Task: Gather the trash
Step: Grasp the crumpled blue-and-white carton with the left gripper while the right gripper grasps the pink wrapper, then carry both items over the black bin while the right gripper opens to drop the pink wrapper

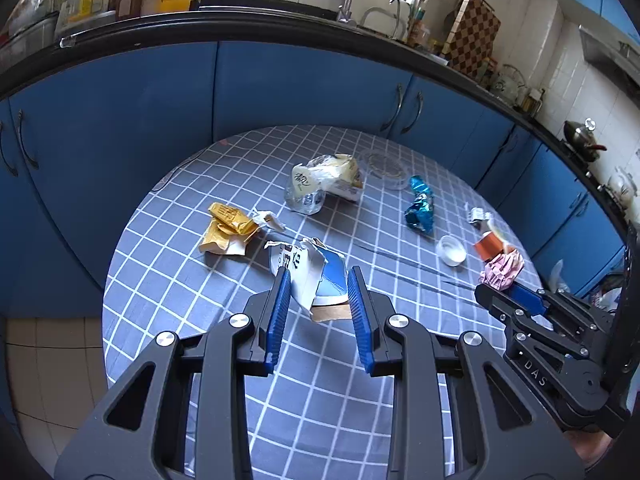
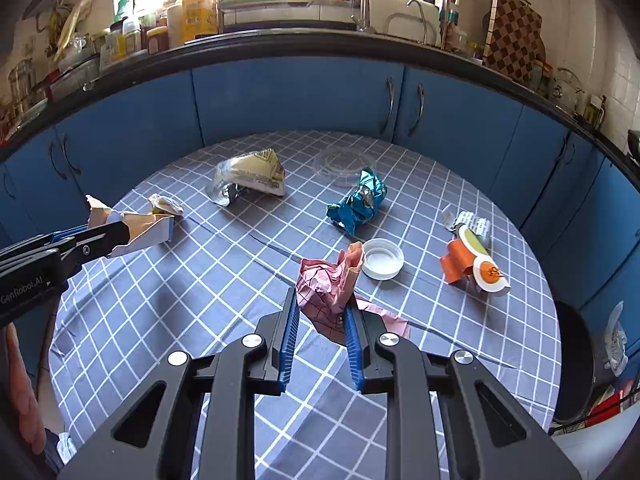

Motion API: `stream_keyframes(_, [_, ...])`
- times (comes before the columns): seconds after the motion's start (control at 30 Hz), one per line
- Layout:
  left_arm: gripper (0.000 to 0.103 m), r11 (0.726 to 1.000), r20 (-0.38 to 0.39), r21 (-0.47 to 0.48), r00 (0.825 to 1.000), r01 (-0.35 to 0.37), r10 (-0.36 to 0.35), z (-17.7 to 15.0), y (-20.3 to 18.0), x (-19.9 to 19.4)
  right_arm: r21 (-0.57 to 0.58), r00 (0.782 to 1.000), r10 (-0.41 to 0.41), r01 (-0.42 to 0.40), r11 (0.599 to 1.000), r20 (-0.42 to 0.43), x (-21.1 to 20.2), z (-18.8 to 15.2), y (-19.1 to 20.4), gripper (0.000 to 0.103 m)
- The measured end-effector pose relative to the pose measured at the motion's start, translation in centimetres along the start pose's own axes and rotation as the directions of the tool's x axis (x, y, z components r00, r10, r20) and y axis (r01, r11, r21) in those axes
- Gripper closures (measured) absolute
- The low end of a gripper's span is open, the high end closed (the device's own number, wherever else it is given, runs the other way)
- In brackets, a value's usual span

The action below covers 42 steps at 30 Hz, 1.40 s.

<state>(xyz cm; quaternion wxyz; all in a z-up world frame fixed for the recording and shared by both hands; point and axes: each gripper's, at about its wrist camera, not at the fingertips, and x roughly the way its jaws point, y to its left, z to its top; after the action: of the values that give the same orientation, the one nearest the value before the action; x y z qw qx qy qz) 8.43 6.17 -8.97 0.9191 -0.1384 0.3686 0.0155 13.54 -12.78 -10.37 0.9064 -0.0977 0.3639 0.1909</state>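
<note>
My left gripper [image 1: 318,280] is shut on a crushed blue and white carton [image 1: 308,268], held just above the checked tablecloth [image 1: 160,280]. In the right wrist view that left gripper [image 2: 108,236] comes in from the left with the carton [image 2: 140,228]. My right gripper [image 2: 320,300] is shut on a crumpled pink paper [image 2: 324,280], whose tail trails onto the cloth. The left wrist view shows the right gripper [image 1: 520,292] at the right with the pink paper [image 1: 502,270].
On the round table lie a gold wrapper [image 1: 228,226], a clear bag with a yellow wrapper [image 2: 252,176], a blue foil wrapper [image 2: 358,202], a white cap [image 2: 383,263], an orange label strip [image 2: 476,266], a blister pack [image 2: 472,222] and a clear lid [image 2: 342,164]. A black bin [image 2: 576,364] stands at the right.
</note>
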Motion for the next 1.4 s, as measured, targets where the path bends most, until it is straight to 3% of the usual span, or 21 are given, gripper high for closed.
stream_keyframes(0.5, [0.072,0.998,0.023,0.042,0.999,0.041,-0.042,0.2,-3.0,-1.3,0.041,0.999,-0.018,0.016,0.999,0.039,-2.8,-0.6,-2.1,0.081])
stream_keyframes(0.93, [0.072,0.985,0.014,0.149,0.996,0.084,-0.087,0.2,-10.0,-0.2,0.145,0.997,-0.048,0.039,0.989,0.058,-4.3,-2.3,-7.9,0.081])
stream_keyframes(1.4, [0.072,0.949,-0.011,0.269,0.985,0.166,-0.169,0.6,-18.3,1.8,0.25,0.993,-0.089,0.065,0.966,0.083,-5.4,-3.6,-14.4,0.081])
